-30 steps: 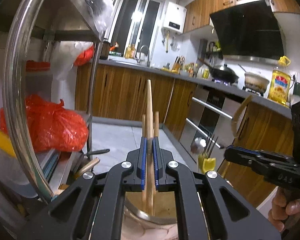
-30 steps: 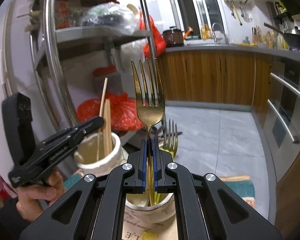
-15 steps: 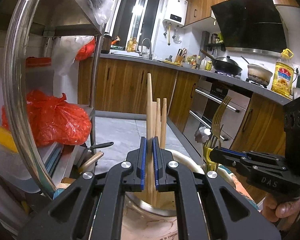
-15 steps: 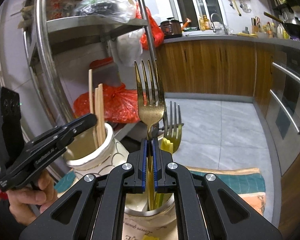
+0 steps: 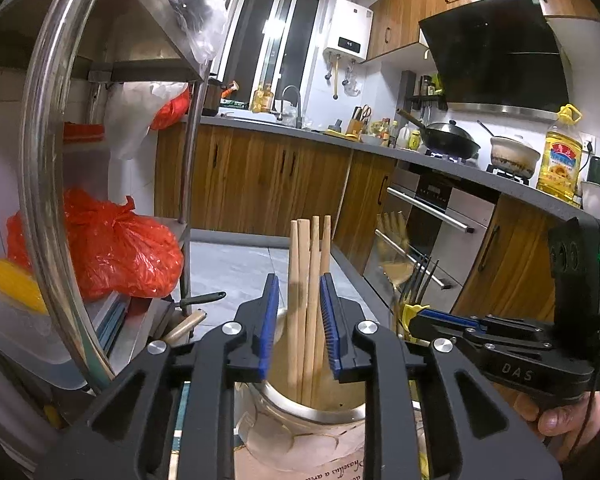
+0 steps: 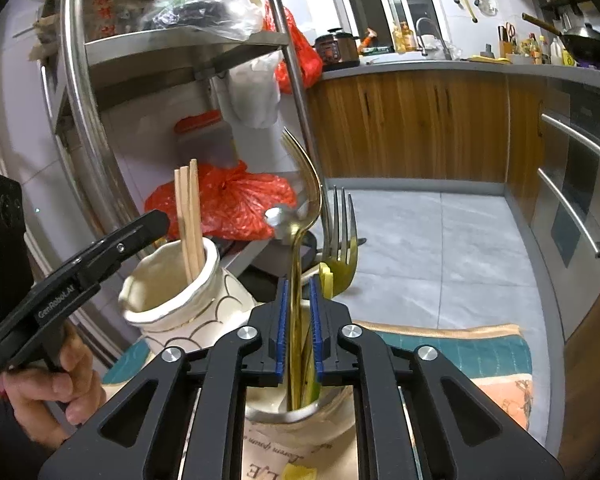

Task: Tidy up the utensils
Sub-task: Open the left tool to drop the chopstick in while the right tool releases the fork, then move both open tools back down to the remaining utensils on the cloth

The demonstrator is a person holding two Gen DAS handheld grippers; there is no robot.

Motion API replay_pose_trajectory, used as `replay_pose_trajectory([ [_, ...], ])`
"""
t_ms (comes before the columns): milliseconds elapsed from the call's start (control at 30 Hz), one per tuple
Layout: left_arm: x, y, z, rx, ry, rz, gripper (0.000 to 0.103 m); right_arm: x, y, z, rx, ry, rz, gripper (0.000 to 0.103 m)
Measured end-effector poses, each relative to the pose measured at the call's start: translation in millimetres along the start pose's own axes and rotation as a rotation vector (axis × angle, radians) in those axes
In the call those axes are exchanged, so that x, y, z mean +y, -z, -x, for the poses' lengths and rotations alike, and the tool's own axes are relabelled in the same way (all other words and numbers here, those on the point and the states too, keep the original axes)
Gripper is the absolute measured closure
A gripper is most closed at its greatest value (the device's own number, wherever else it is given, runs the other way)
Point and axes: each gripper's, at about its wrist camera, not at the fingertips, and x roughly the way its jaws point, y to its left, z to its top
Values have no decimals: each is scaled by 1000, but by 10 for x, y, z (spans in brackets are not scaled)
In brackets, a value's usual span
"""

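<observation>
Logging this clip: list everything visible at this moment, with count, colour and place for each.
wooden chopsticks: about four, pale tan, upright in the left jar
cream ceramic jars: two, side by side on the mat
gold metal fork: one, leaning in the right jar
second fork: one, gold, same jar
patterned cloth mat: one, teal and orange, under the jars
red plastic bag: one, on the rack's lower shelf
steel rack: one, silver, left of the jars
black wok: one, on the stove
yellow oil bottle: one, on the counter
left tool: open around the chopsticks
right tool: open around the gold fork's handle
</observation>
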Motion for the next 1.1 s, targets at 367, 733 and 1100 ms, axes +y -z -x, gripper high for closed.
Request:
replay_pose_trajectory([
  [367, -21, 25, 193, 0, 4, -20, 79, -21, 63, 326, -8, 9, 35, 82],
  [733, 1, 134, 461, 55, 1, -44, 71, -158, 268, 588, 24, 45, 38, 82],
  [1100, -210, 551, 553, 249, 52, -98, 57, -184, 634, 535, 152, 22, 51, 81],
])
